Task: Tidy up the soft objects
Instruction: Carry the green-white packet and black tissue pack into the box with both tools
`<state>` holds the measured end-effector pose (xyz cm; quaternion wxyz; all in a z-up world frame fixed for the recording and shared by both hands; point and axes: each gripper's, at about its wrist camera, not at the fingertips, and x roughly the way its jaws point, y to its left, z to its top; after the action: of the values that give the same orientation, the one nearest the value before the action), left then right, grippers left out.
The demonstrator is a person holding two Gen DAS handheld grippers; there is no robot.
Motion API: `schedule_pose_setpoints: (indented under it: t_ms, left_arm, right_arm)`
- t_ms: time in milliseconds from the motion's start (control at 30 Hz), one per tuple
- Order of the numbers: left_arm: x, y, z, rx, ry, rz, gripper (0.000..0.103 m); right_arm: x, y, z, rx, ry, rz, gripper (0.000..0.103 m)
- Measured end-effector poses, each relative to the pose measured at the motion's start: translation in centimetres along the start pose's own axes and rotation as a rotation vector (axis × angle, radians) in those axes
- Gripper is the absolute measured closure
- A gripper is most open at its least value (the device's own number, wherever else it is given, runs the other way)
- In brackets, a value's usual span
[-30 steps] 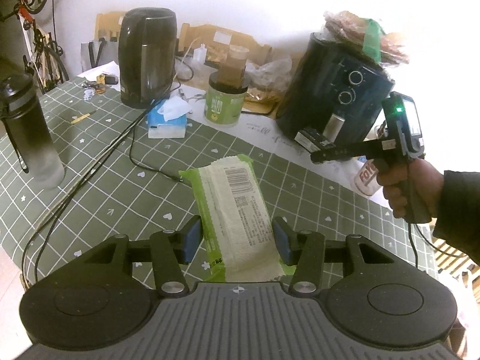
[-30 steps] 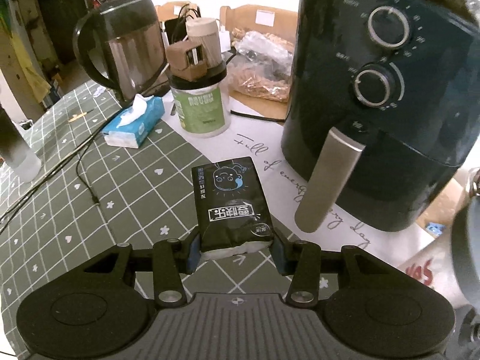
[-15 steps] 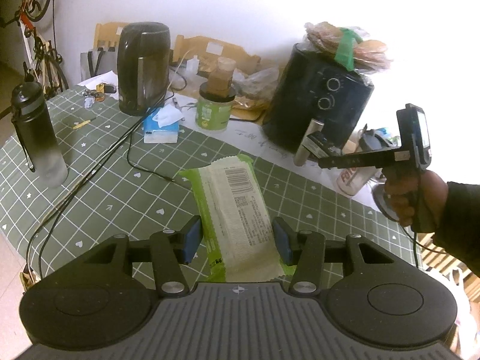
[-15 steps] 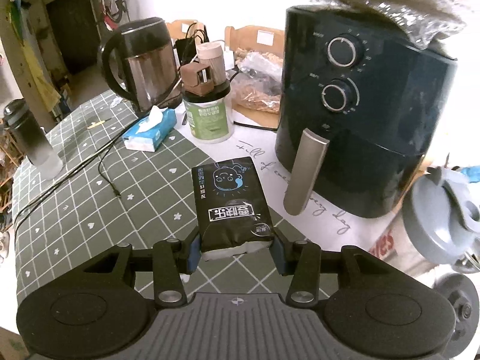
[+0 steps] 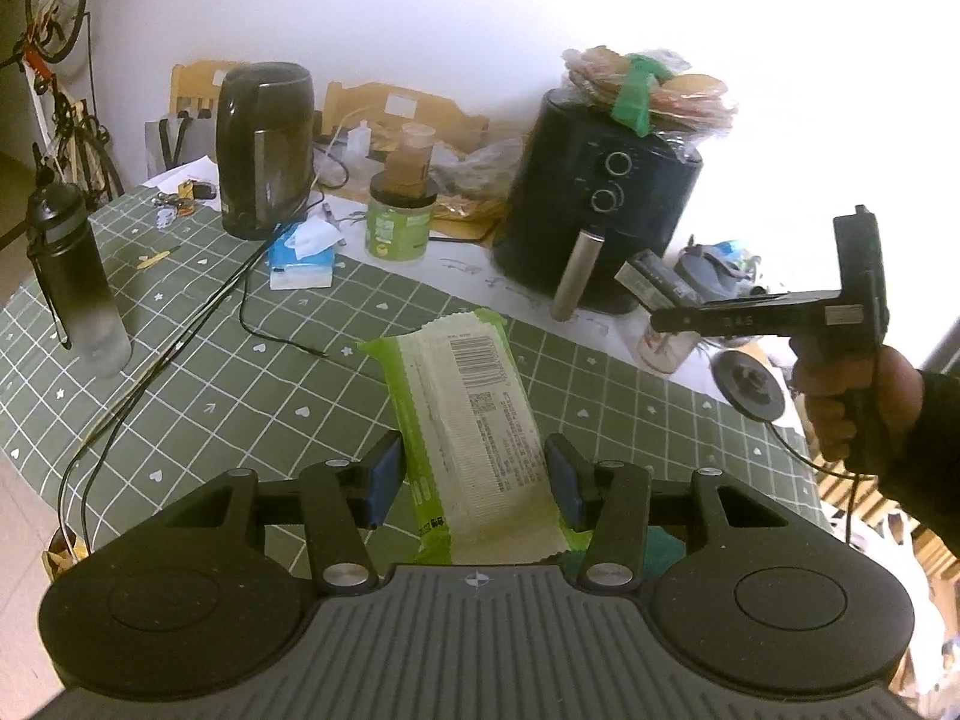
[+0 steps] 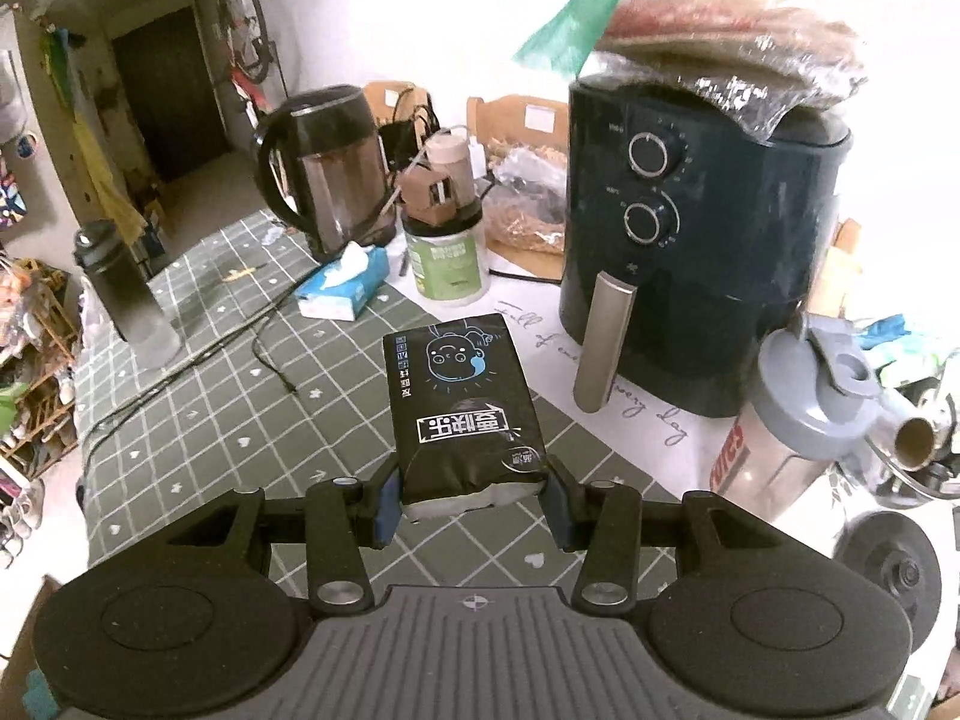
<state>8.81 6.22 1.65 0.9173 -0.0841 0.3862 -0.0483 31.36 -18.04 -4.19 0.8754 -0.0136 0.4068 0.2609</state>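
The left gripper (image 5: 474, 474) is pointing down at a slant over the green checked tablecloth (image 5: 198, 378), its 2 blue pads (image 5: 384, 471) clamping the sides of a green and white packet (image 5: 474, 426) that is sticking out forward between them, clear of the table. The right gripper (image 6: 474, 495) is tilting downward in the same way, its pads pressing both sides of a black tissue pack (image 6: 462, 408) with a cartoon face printed on it, also held off the cloth. The left wrist view is showing what the right one cannot: the person's right hand (image 5: 852, 396) in a dark sleeve, wrapped around the handle of the right gripper (image 5: 654, 294) out past the right edge of the table, with the tissue pack (image 5: 651, 279) seen end-on at its tip, in front of a black air fryer (image 5: 600, 204). The right wrist view is giving a closer look at that air fryer (image 6: 696, 252), with its 2 dials, its silver handle and a plastic-wrapped bundle on top, and at a grey-lidded bottle (image 6: 798, 420) beside it toward the right edge. Both views are taking in a dark kettle (image 5: 264, 150) near the far edge, a green tub (image 5: 399, 228) beside it, a blue tissue box (image 5: 300, 258) in front of them, a black water bottle (image 5: 75, 276) near the left edge and thin black cables (image 5: 180, 348) running across the cloth.
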Motion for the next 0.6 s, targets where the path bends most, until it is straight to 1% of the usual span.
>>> schedule_pose_setpoints:
  t_ms: [333, 600]
  left_arm:
    - [-1.5, -1.7, -0.6, 0.019, 0.007, 0.002, 0.053]
    - [-2.4, -2.3, -1.7, 0.031, 0.05, -0.012, 0.053]
  right_arm:
    - [-6.6, 1.9, -1.7, -0.003, -0.055, 0.058, 0.054]
    - [-10.3, 3.5, -4.4, 0.007, -0.059, 0.09, 0.053]
